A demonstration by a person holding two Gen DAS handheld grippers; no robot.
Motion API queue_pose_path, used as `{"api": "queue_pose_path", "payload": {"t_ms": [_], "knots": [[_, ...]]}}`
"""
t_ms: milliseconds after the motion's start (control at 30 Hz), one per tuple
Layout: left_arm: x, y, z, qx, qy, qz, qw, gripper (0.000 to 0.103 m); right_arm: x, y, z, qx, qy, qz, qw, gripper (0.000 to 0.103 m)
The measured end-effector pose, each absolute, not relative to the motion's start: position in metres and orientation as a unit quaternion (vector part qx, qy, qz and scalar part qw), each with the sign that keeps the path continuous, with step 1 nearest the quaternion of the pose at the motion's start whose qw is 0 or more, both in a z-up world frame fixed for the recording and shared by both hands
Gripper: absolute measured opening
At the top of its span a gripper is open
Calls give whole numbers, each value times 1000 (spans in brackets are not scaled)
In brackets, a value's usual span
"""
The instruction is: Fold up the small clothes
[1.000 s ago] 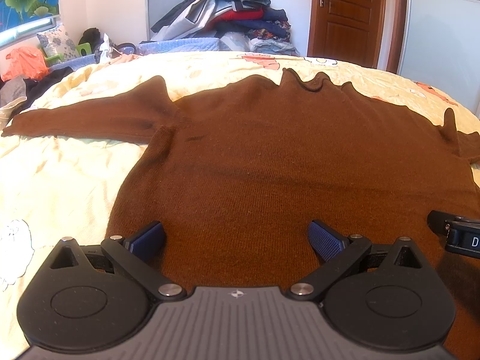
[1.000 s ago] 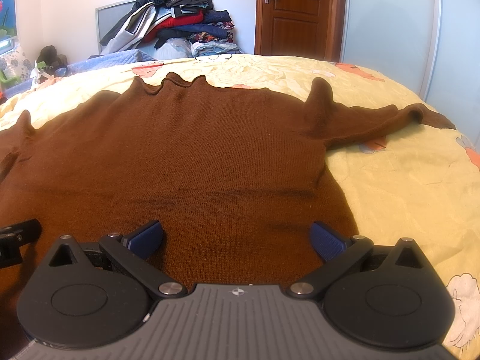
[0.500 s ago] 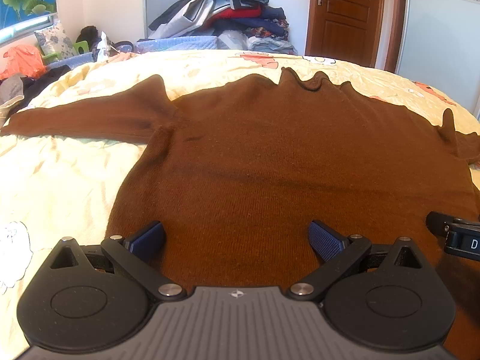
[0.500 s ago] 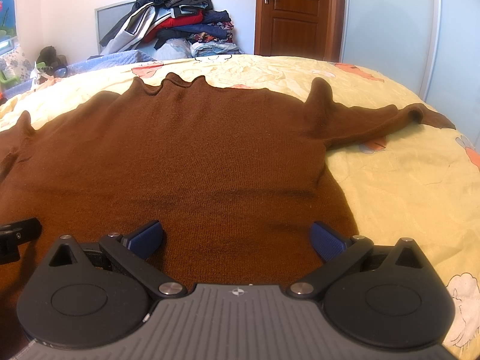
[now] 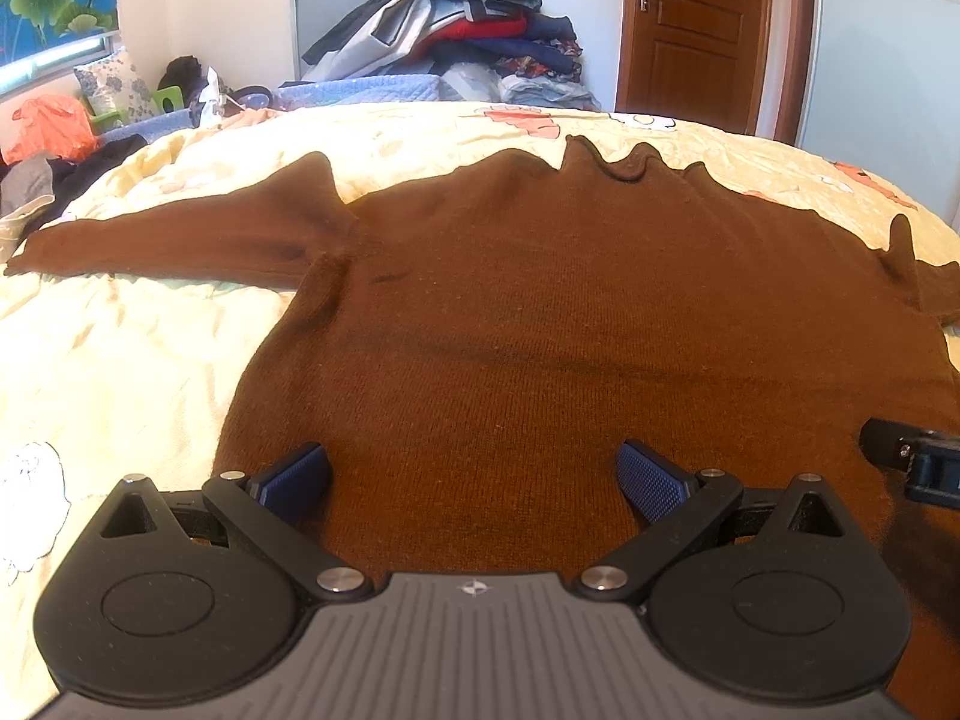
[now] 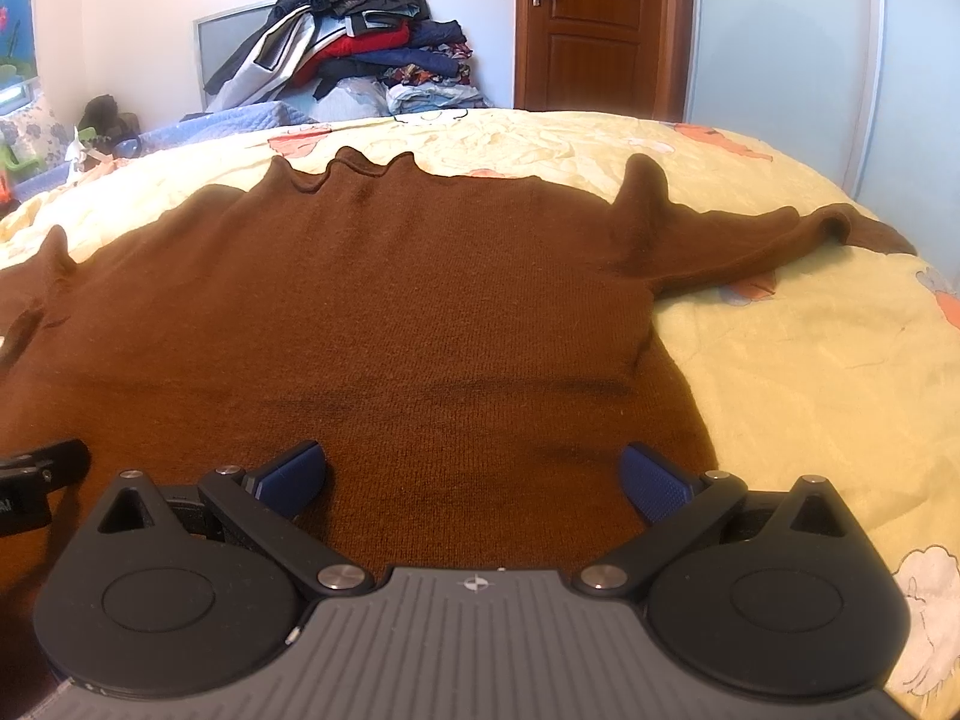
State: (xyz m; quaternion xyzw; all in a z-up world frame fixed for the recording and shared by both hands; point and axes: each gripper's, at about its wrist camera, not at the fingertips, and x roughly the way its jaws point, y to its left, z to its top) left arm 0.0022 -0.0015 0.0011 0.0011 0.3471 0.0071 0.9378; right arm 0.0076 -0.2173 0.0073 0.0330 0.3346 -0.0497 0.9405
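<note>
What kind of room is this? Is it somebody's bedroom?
Most likely a bedroom, yes. A brown sweater lies spread on a bed with a yellow cartoon quilt, a pile of clothes sits behind it, and there is a wooden door.

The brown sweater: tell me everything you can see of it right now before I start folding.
The brown sweater looks like a fine knit, lying spread flat and unfolded on the yellow bedspread. Its wavy rolled collar points away from the cameras. One sleeve stretches out left, the other right, both roughly straight. Small peaks of fabric stand up at the shoulders. A faint crease crosses the body. The left claw and right claw sit open over the hem.
</note>
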Motion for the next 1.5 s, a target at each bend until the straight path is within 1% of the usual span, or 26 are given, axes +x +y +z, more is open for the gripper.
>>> {"api": "queue_pose_path", "payload": {"t_ms": [100, 267, 400, 500, 600, 700, 767, 833, 900, 1000, 1067, 1167, 1233, 1300, 1367, 1400, 1433, 1467, 1500], "knots": [[2, -2, 1, 1, 347, 7, 938, 103, 6, -221, 8, 45, 330, -44, 942, 103], [2, -1, 1, 1, 347, 7, 938, 103, 6, -219, 10, 36, 338, -33, 940, 103], [2, -2, 1, 1, 347, 6, 938, 103, 6, -238, 20, 78, 339, 1, 938, 103], [2, -2, 1, 1, 347, 6, 938, 103, 7, -272, 35, 123, 307, 12, 944, 103], [2, -2, 1, 1, 347, 7, 938, 103, 11, -323, 58, 149, 255, 20, 955, 103], [2, -2, 1, 1, 347, 7, 938, 103, 26, -398, 74, 220, 220, -7, 950, 103], [2, -2, 1, 1, 347, 7, 938, 103, 40, -461, 76, 295, 201, -37, 933, 103], [2, -2, 1, 1, 347, 6, 938, 103, 53, -529, 70, 387, 185, -69, 900, 103], [2, -2, 1, 0, 347, 6, 938, 103, 65, -586, 58, 463, 187, -106, 860, 103], [2, -2, 1, 1, 347, 6, 938, 103, 78, -638, 33, 529, 184, -141, 816, 102], [2, -2, 1, 1, 347, 6, 938, 103, 85, -651, 19, 544, 187, -160, 802, 92], [2, -2, 1, 1, 347, 7, 938, 103, 94, -651, 8, 548, 189, -162, 799, 88], [2, -2, 1, 0, 347, 6, 938, 103, 99, -649, 5, 541, 187, -160, 804, 87], [2, -1, 1, 0, 347, 6, 938, 103, 102, -653, 6, 544, 179, -159, 804, 84], [2, -1, 1, 0, 347, 6, 938, 103, 105, -660, 6, 546, 176, -166, 802, 73], [2, -1, 1, 0, 347, 6, 938, 103, 106, -662, 5, 548, 173, -168, 801, 69], [2, -1, 1, 0, 347, 6, 938, 103, 107, -664, 4, 547, 171, -170, 801, 62], [2, -1, 1, 0, 347, 6, 938, 103, 113, -672, 4, 547, 171, -173, 801, 53], [2, -1, 1, 0, 347, 6, 938, 103, 114, -672, 2, 547, 174, -175, 800, 47]]}}
